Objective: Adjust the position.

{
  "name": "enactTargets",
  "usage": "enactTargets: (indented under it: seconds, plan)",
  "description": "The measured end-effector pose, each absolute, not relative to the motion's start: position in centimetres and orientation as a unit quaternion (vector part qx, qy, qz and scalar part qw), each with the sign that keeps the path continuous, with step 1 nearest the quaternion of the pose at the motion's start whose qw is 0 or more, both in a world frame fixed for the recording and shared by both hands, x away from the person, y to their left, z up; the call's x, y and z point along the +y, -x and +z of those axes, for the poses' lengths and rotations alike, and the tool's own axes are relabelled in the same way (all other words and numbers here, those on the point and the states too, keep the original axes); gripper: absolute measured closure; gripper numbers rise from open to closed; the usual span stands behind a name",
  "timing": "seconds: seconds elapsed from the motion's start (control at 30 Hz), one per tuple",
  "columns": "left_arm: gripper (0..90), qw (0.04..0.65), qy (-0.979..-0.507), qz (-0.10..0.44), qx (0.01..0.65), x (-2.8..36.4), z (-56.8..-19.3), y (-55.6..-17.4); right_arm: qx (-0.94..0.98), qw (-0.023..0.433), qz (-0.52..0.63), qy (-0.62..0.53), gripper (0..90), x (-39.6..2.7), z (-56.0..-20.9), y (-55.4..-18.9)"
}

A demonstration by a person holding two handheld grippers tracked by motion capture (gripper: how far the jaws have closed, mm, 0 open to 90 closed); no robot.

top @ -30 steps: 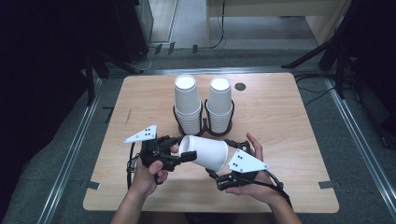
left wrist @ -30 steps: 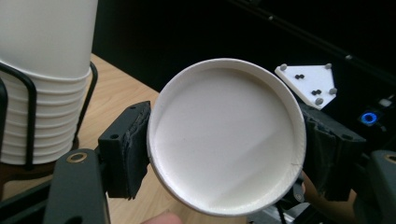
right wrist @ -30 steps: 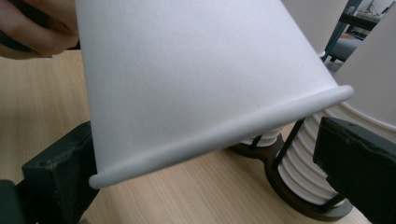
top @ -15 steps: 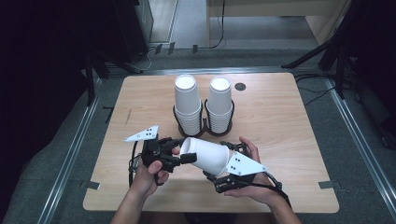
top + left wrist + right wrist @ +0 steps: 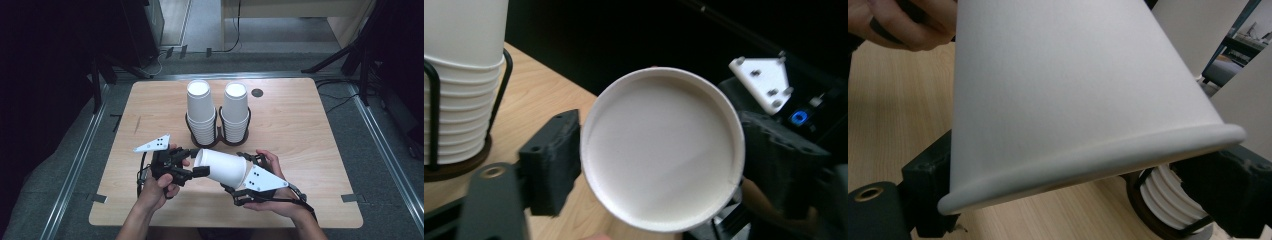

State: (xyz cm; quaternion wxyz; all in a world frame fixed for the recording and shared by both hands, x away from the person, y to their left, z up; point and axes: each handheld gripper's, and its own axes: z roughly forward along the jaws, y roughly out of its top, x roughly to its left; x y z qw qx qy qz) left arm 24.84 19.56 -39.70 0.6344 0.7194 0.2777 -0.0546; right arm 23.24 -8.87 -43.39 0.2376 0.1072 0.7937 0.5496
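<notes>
White paper cup (image 5: 223,168) is lying sideways at lower centre of the high view, right gripper (image 5: 239,186) jaws closing around its rim end, left gripper (image 5: 196,162) jaws opening off its base.

Table: light wooden table (image 5: 300,125) with rounded corners, a small dark disc (image 5: 257,92) near its far edge
Floor: grey carpet (image 5: 60,170), metal rails (image 5: 380,135) either side
Surroundings: dark; black stand legs (image 5: 345,60), wooden furniture (image 5: 300,10) behind

One camera looks down from above the table's (image 5: 310,130) near side. Two more ride the grippers, each tight against the paper cup (image 5: 663,150) between its fingers.
</notes>
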Motion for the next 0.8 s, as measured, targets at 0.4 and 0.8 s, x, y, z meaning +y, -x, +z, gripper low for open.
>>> enactTargets:
  seconds: [0.4,0.8]
  plan:
    - [0.0,0.518,-0.829,0.103,0.184,17.5,-38.5,-22.3,0.831,0.269,0.485,-0.049,8.7,-9.6,-42.3,-22.7]
    - [0.0,0.426,-0.882,0.165,0.119,15.5,-39.0,-21.1,0.863,0.235,0.446,-0.028,8.5,-9.5,-42.7,-22.8]
